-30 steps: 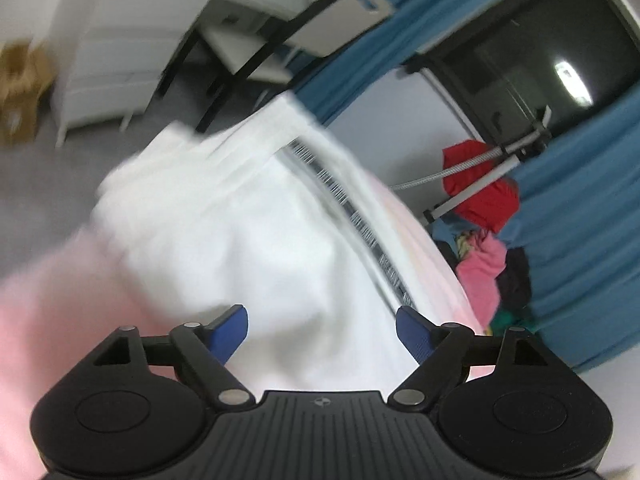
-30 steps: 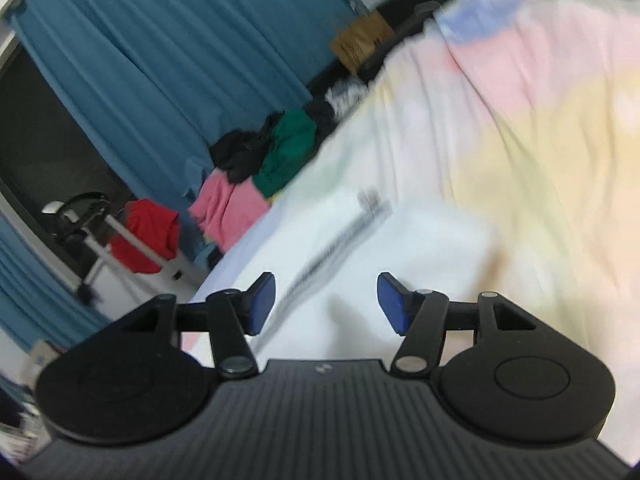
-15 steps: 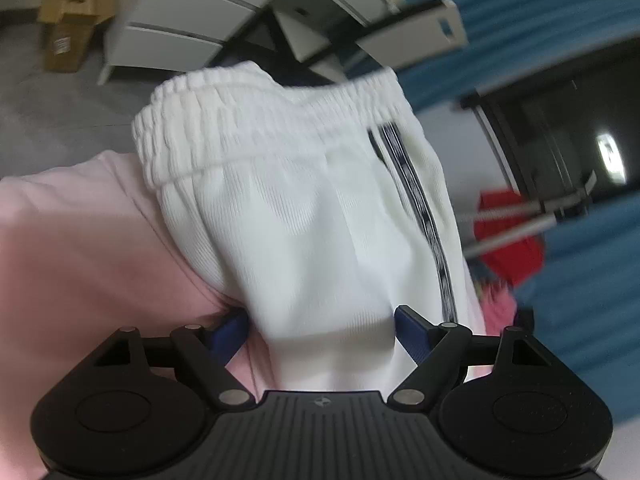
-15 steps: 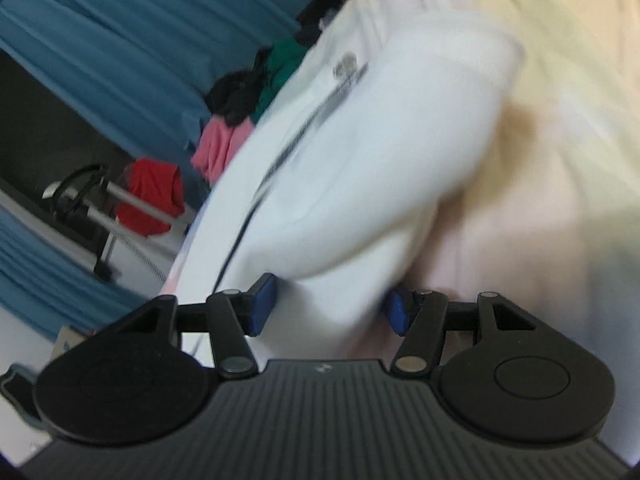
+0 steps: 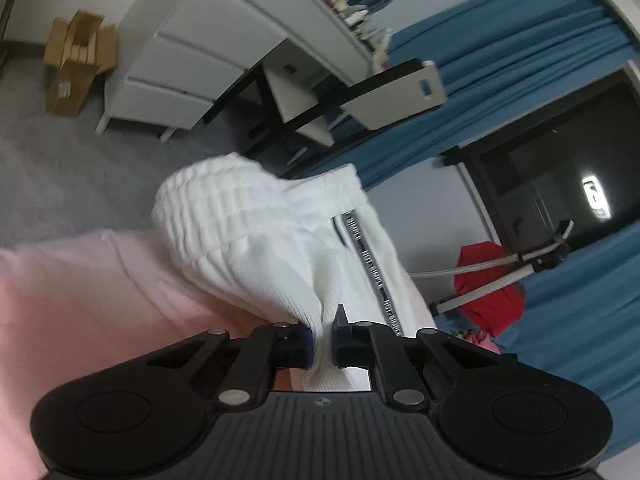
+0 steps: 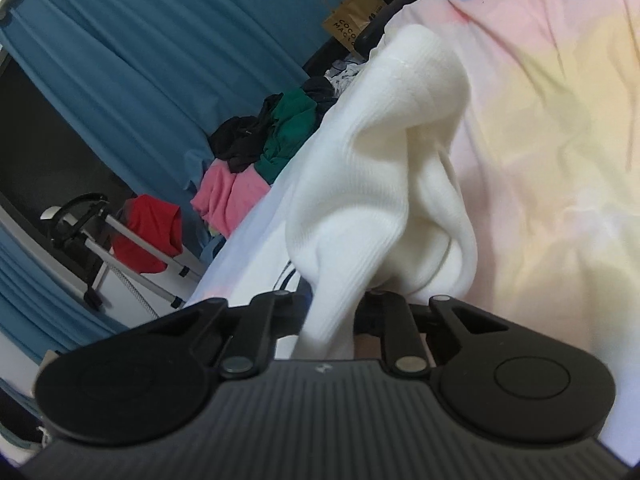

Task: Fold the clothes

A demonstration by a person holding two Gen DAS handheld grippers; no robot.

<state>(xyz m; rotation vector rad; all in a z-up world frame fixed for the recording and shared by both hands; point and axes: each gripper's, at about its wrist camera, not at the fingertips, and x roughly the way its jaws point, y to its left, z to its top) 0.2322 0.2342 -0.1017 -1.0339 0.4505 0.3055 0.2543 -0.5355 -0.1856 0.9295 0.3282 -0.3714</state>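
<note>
The left gripper (image 5: 322, 340) has its 2 blue-padded fingers (image 5: 301, 345) pressed together on a fold of the white ribbed shorts (image 5: 256, 248), pinching the fabric just below the gathered elastic waistband (image 5: 208, 204). A black-and-white patterned stripe (image 5: 370, 264) runs down the side of the garment. The shorts lie on a pastel bedsheet (image 5: 80, 300), pink on this side, and the pinched fold is lifted off it.

The right gripper (image 6: 332, 312) is also clamped on the white ribbed shorts (image 6: 360, 184), a thick fold of cloth rising between its 2 fingers and bunching into a loose hump over the bedsheet (image 6: 560, 140), which here shows pink, yellow and blue patches.

Behind the bed stand blue curtains (image 6: 140, 60), a heap of pink, green and black clothes (image 6: 264, 148), a red garment (image 6: 148, 232) draped on a metal stand, and a white drawer unit (image 5: 192, 64) with a cardboard box (image 5: 76, 64) on the grey floor
</note>
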